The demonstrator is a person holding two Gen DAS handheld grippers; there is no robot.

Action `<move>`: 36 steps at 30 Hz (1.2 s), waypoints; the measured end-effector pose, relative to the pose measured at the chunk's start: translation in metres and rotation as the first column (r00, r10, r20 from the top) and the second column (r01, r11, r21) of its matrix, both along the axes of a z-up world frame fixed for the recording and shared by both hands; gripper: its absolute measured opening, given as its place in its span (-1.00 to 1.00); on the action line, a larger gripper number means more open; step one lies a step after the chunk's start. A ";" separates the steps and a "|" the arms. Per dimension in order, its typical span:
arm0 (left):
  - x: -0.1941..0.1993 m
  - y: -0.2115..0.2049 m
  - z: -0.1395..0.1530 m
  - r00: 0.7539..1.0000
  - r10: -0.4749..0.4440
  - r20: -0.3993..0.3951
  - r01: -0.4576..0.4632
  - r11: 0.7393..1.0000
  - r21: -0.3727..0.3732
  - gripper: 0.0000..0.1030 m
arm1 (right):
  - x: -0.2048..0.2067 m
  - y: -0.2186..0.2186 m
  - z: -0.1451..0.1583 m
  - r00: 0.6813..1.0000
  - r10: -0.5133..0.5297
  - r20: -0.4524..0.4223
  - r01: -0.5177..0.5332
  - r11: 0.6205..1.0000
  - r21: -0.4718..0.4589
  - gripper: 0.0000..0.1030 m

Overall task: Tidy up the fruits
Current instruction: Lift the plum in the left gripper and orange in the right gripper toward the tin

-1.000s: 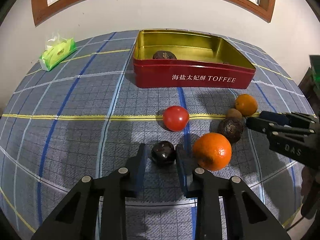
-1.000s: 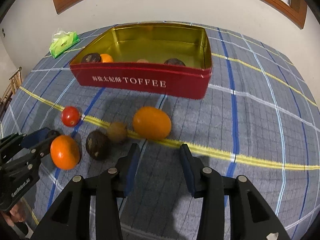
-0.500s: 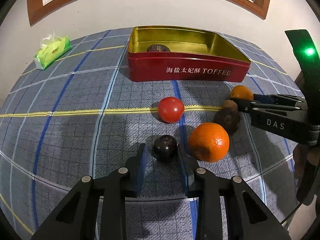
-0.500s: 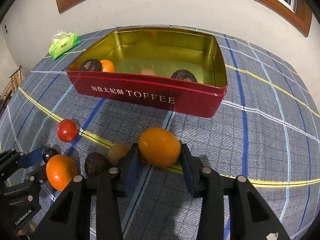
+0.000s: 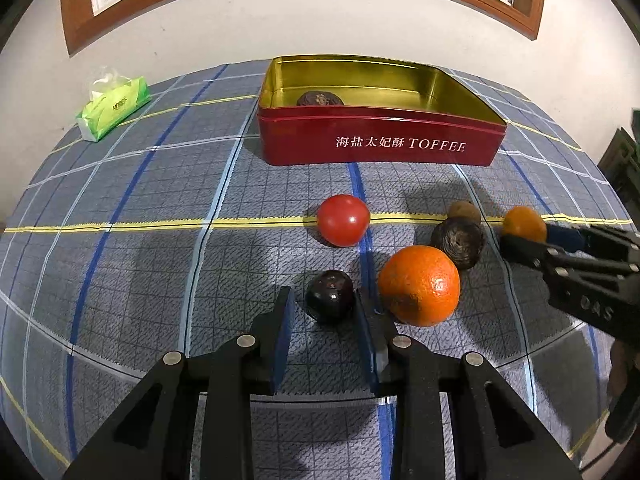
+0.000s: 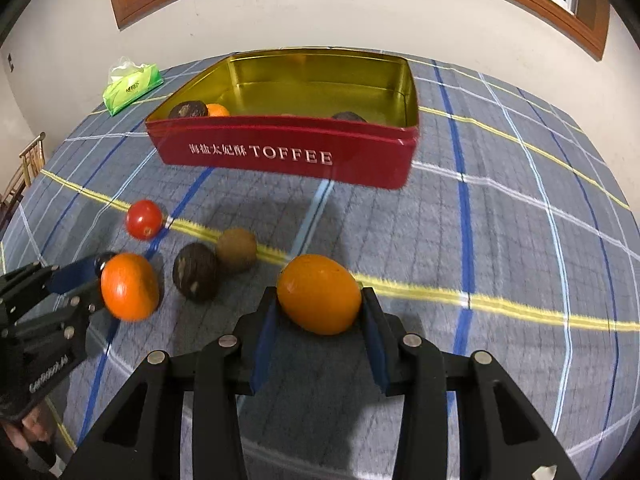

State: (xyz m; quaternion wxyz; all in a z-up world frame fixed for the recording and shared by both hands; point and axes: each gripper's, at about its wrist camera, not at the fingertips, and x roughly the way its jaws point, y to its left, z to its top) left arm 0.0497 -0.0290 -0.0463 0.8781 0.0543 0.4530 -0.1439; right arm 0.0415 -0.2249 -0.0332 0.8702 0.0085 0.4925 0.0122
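Since a second ago our right gripper point(image 6: 319, 312) has slid forward, and the oval orange fruit point(image 6: 319, 293) that lay ahead of it now sits between its pads, both touching its sides. Left gripper point(image 5: 323, 312) hasn't really gone anywhere; it has the small dark plum point(image 5: 330, 296) between its fingers, the right-side pad touching and a sliver of gap at the other, so we can't tell if that's a real grip. Just beside it is the big orange point(image 5: 419, 285), then a dark wrinkled fruit point(image 5: 457, 242) with a small brown one point(image 5: 464, 211) behind, and a tomato point(image 5: 343, 220) on the yellow stripe. Further back is the red TOFFEE tin point(image 6: 288, 156), a few fruits already inside. Tissue pack point(image 5: 114, 107) at the far left of the plaid tablecloth point(image 5: 140, 264).
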 end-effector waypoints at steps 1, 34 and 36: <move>0.000 0.000 0.000 1.000 0.003 0.001 -0.003 1.000 0.000 -0.39 | -0.002 0.000 0.000 1.000 -0.002 0.000 0.002 1.000 0.001 -0.28; -0.009 0.000 -0.003 0.997 0.048 0.061 -0.047 0.999 -0.014 -0.38 | -0.034 -0.001 -0.001 0.997 -0.044 0.064 0.045 0.999 -0.011 -0.27; -0.009 -0.001 -0.003 0.997 0.046 0.062 -0.045 0.999 -0.013 -0.42 | -0.034 -0.001 -0.001 0.997 -0.045 0.066 0.046 0.999 -0.011 -0.27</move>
